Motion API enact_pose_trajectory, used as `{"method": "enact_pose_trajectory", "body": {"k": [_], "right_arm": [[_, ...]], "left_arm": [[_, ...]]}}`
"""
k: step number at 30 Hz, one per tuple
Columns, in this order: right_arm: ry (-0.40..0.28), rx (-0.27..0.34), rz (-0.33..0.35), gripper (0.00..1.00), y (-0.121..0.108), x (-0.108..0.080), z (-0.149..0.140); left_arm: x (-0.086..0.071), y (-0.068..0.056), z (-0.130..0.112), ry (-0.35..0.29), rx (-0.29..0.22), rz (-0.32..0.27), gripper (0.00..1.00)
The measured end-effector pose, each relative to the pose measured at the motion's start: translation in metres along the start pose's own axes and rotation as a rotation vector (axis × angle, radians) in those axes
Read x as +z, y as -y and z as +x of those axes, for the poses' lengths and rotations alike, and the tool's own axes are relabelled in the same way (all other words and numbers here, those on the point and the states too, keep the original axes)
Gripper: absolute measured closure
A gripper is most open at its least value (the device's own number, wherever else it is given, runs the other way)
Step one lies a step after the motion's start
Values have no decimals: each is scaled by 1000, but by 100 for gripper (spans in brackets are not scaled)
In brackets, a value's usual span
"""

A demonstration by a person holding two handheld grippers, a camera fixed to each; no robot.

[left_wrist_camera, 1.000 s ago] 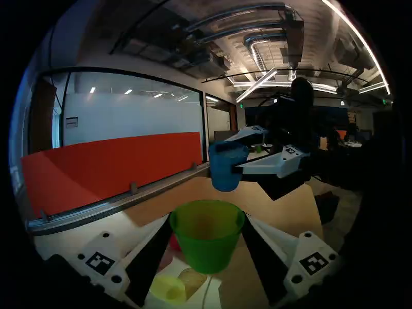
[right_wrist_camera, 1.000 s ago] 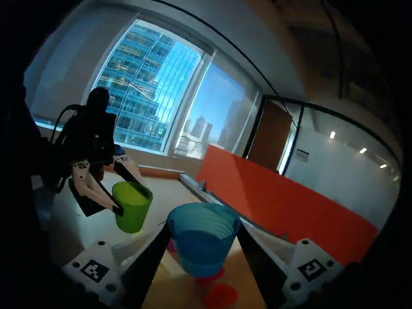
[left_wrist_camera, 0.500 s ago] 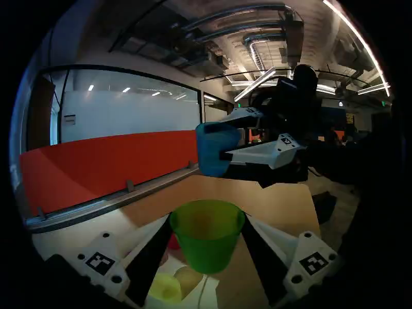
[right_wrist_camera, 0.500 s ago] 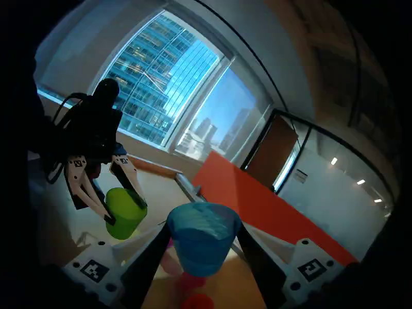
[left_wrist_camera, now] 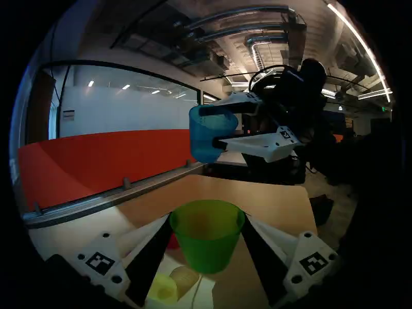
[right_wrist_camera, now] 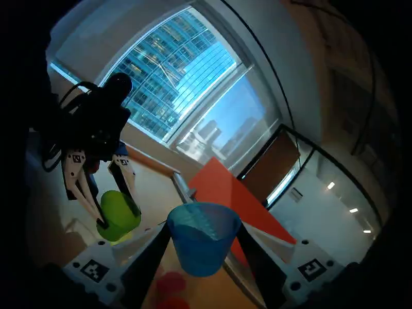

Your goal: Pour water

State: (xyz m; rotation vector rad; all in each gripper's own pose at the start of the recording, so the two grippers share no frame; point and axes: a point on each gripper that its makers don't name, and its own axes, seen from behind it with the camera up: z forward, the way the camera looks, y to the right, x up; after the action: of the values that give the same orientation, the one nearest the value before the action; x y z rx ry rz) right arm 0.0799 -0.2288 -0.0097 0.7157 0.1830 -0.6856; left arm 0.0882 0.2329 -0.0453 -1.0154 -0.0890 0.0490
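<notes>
In the left gripper view my left gripper [left_wrist_camera: 207, 234] is shut on a green cup [left_wrist_camera: 207, 233] held upright above the wooden table [left_wrist_camera: 268, 198]. Higher up and beyond it hangs a blue cup [left_wrist_camera: 208, 133], tilted to the left in the right gripper [left_wrist_camera: 216, 129]. In the right gripper view my right gripper [right_wrist_camera: 202, 242] is shut on that blue cup [right_wrist_camera: 202, 241], with water inside it. Lower left, the left gripper [right_wrist_camera: 117, 213] holds the green cup [right_wrist_camera: 119, 220].
A red panel [left_wrist_camera: 103, 159] under a glass wall runs along the table's far edge. A yellow cup [left_wrist_camera: 164, 292] and a pale cup [left_wrist_camera: 184, 277] lie on a white sheet below the green cup. Red discs [right_wrist_camera: 172, 284] lie on the table. Large windows [right_wrist_camera: 170, 87] stand behind.
The right gripper has risen and tipped the blue cup further to the left, nearer over the green cup. The left gripper and green cup have held still.
</notes>
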Motion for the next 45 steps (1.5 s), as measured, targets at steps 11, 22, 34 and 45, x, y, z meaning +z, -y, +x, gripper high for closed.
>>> {"method": "enact_pose_trajectory", "body": {"k": [11,22,34,45], "right_arm": [[-4,-102,2,8,-5,13,14],[-11,-219,-8,8,-7,23,28],[-14,-303,-23,9,-13,28,37],[-4,-383,-31,9,-16,30,37]], "left_arm": [[4,-4,0,-5,-4,-11,11],[6,-8,3,-5,1,-23,11],[9,-12,4,-6,6,-38,11],[12,-17,7,-8,10,-52,11]]}}
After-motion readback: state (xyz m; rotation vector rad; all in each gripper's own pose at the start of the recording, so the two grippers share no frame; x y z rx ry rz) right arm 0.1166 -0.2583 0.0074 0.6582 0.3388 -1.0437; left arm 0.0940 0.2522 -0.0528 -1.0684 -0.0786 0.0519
